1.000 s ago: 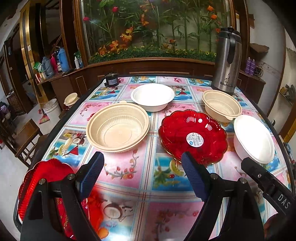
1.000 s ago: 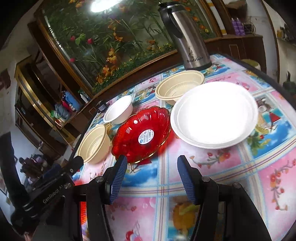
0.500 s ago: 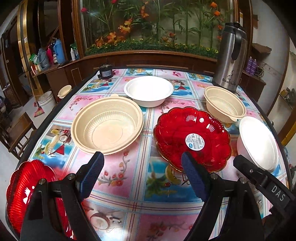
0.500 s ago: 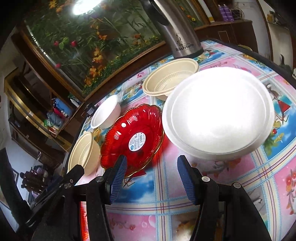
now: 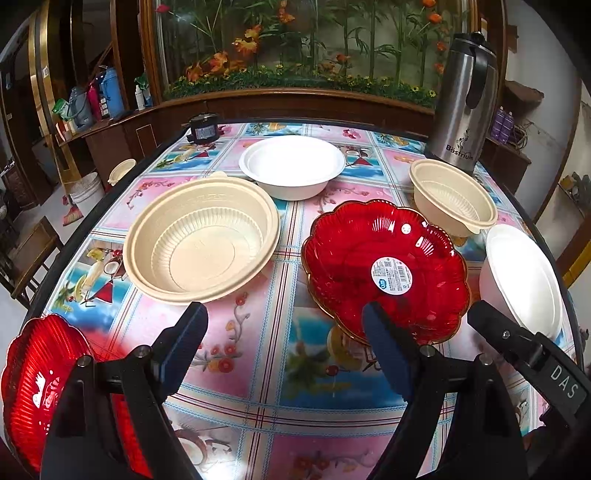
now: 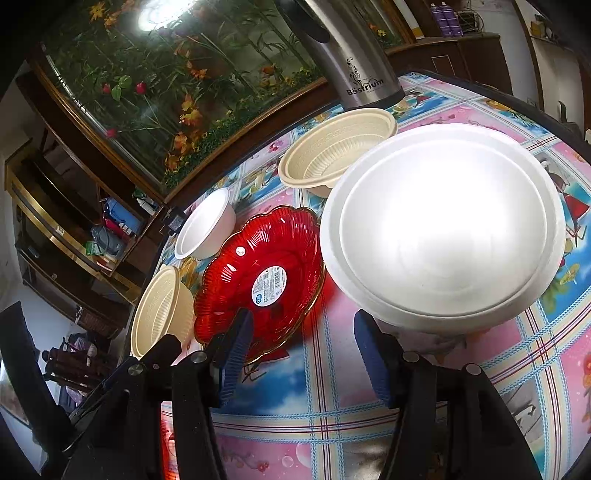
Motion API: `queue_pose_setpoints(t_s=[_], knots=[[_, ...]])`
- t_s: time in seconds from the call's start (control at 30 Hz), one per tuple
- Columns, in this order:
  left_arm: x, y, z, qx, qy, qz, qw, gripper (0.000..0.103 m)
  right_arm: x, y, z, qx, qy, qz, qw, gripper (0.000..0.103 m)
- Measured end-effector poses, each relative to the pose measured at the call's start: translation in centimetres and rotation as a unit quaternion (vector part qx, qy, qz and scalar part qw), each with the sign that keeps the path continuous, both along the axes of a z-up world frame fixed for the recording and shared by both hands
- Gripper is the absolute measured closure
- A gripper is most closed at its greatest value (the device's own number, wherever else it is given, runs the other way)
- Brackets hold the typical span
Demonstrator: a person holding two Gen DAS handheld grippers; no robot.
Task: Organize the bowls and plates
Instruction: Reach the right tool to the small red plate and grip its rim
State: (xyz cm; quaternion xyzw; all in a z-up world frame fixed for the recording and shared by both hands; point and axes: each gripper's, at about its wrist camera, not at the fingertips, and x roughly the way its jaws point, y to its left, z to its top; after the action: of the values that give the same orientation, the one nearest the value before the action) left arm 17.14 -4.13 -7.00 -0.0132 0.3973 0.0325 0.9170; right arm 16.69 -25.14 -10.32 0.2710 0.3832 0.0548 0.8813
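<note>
Covering the desk (image 5: 295,373): two tan bowls, two white bowls, red plates, all apart and unstacked. Nearest white bowl (image 6: 443,236) sits just ahead of the right tongs (image 6: 301,354), spread wide, empty. Left tongs (image 5: 284,347) likewise wide, empty. Sorting looks barely begun; next: straddle that bowl's rim.

Both views are brightly and evenly lit. In the right wrist view the near white bowl (image 6: 441,229) is overexposed, its inner detail washed out, and a bright glare spot is seen on the glass panel (image 6: 162,14) above. Small highlights are scattered over the red plate (image 5: 384,269). Straight lines are bent by fisheye distortion, and the corners are vignetted black. Focus is held sharp throughout.
</note>
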Motion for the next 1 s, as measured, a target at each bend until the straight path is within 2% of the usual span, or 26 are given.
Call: queue_pose_setpoints(t_s=[1.0], knots=[[0.8, 0.4, -1.0, -0.018, 0.021, -0.009, 0.9996, 0.017, 3.1, 0.8, -1.8, -0.009, 0.037, -0.031, 0.999, 0.044]])
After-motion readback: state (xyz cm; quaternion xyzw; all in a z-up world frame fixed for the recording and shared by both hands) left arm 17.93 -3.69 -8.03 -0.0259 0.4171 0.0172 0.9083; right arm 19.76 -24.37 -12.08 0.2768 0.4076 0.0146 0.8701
